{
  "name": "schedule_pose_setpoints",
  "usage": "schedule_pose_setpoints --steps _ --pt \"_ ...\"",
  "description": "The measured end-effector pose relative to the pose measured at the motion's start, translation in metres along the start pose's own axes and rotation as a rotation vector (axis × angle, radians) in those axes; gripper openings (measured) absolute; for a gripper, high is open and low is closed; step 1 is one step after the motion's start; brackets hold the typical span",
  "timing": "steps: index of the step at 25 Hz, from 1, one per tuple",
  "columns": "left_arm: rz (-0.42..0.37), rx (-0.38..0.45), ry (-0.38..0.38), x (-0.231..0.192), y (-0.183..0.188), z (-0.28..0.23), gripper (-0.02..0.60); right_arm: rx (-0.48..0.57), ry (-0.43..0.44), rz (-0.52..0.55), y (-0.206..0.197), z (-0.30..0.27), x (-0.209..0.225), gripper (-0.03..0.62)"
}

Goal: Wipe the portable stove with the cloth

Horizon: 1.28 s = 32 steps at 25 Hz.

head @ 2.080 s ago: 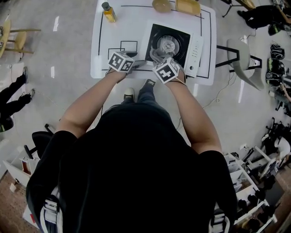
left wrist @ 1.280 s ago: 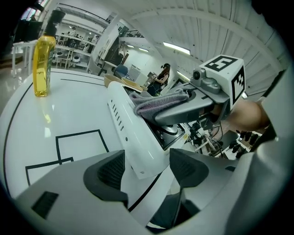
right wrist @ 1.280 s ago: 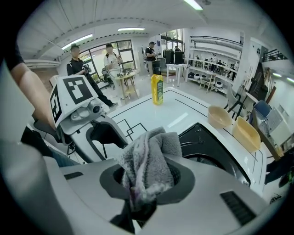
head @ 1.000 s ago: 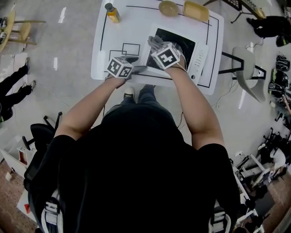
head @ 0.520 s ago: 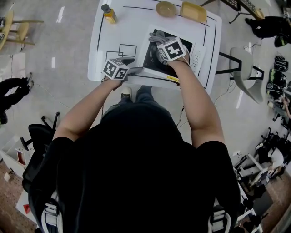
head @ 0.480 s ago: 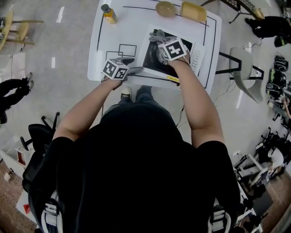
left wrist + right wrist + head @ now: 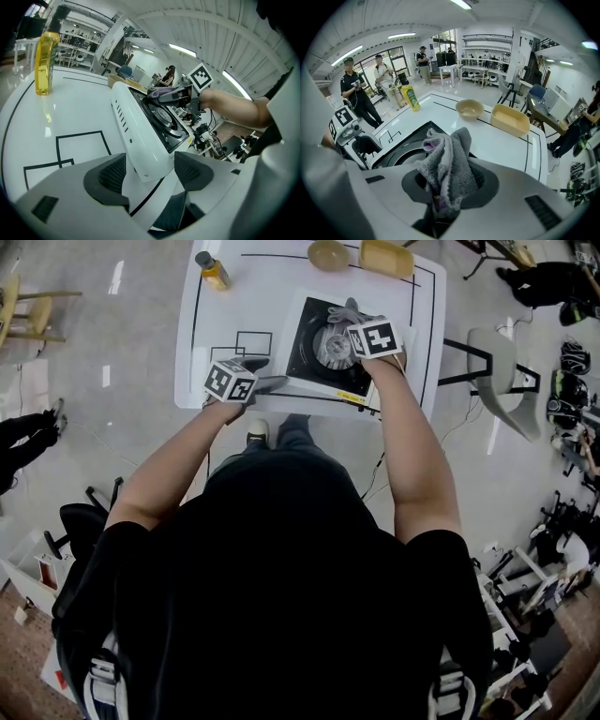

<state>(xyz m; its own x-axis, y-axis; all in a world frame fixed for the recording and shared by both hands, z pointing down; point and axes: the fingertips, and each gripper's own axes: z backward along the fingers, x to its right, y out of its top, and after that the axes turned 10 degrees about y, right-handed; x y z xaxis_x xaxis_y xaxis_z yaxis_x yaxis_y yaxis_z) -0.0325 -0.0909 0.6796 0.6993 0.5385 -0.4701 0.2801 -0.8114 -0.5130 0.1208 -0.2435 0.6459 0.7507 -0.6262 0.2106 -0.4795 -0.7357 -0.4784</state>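
The white portable stove (image 7: 314, 381) with its black top and round burner (image 7: 330, 343) sits on the white table (image 7: 216, 334). My right gripper (image 7: 364, 332) is over the stove's right side, shut on a bunched grey cloth (image 7: 345, 313) that hangs onto the black top. In the right gripper view the cloth (image 7: 447, 168) fills that gripper (image 7: 449, 190), above the burner ring (image 7: 401, 152). My left gripper (image 7: 274, 383) rests at the stove's near left corner. Its jaws are opening around that corner (image 7: 140, 136), with a gap beside the right pad (image 7: 192, 168).
A yellow bottle (image 7: 214, 270) stands at the table's far left. At the far edge sit a tan bowl (image 7: 328, 254) and a yellow tub (image 7: 386, 257). Black outlined squares (image 7: 248, 341) mark the table left of the stove. A chair (image 7: 497, 352) stands to the right; people (image 7: 356, 101) stand beyond the table.
My right gripper has swept the cloth from the stove's far left part across to its right side. The left gripper has stayed at the stove's corner.
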Motion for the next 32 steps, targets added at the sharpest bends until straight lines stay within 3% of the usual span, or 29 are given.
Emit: schedule_pose_setpoints --steps 13,32 --pt "-0.012 0.008 0.024 0.003 -0.001 0.004 0.342 -0.027 -0.076 -0.098 -0.061 0.037 0.018 0.106" --pt "-0.009 -0.002 0.005 0.009 -0.006 0.003 0.342 -0.079 -0.082 -0.104 -0.126 0.054 -0.044 0.106"
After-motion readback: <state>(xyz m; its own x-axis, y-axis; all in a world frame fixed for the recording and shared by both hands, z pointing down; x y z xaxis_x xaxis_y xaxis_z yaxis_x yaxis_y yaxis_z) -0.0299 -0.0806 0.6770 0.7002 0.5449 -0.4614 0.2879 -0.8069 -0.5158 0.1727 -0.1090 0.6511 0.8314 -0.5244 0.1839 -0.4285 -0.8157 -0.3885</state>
